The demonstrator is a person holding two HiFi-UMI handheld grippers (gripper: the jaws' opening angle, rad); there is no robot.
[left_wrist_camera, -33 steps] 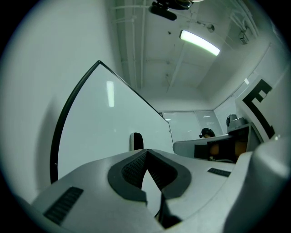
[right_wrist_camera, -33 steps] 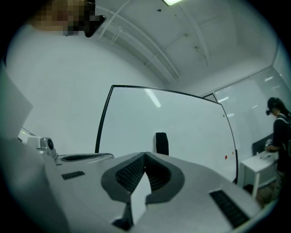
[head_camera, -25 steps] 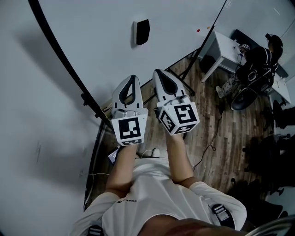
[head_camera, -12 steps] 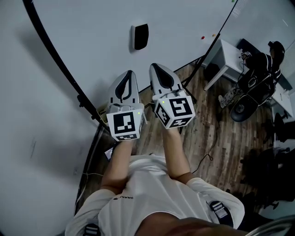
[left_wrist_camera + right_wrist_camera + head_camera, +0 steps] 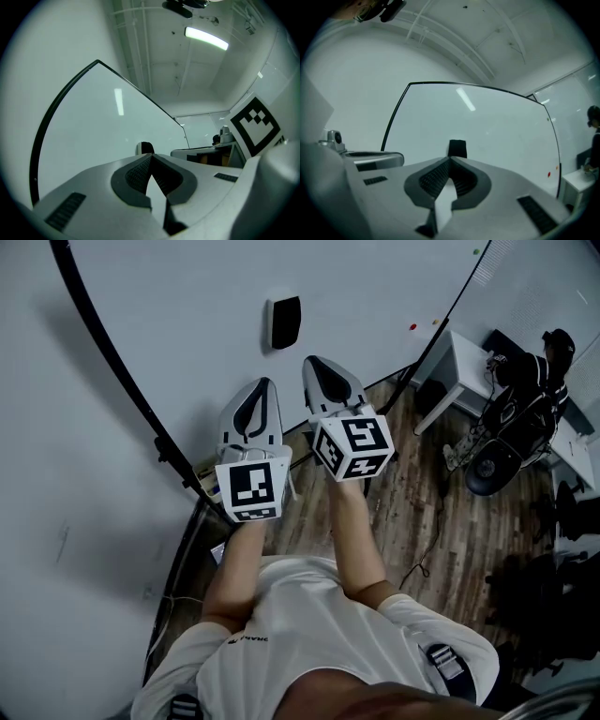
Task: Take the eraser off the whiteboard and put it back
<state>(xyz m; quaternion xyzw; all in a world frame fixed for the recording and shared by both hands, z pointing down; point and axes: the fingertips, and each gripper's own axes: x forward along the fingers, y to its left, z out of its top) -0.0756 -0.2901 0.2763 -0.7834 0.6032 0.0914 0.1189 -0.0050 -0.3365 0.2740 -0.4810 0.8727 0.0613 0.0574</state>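
The black eraser (image 5: 284,322) sticks to the whiteboard (image 5: 187,296), upright and untouched. Both grippers point at it from below in the head view. My right gripper (image 5: 314,364) is the nearer one, its tip a short way under the eraser and slightly right. To its left and a little lower, my left gripper (image 5: 260,390) is beside it. In the right gripper view the eraser (image 5: 457,148) stands just past the meeting tips of the right gripper (image 5: 450,159). The left gripper view shows the eraser (image 5: 146,147) beyond the left gripper (image 5: 151,156). Both are shut with nothing in them.
The whiteboard's black frame (image 5: 112,362) runs down to a stand foot on the wooden floor (image 5: 422,493). A white table (image 5: 459,343) and dark gear (image 5: 520,390) stand at the right. Small red (image 5: 412,327) and green (image 5: 475,252) magnets sit on the board's right part.
Both grippers have moved up the picture toward the eraser, the right one a little more. The eraser has stayed on the board.
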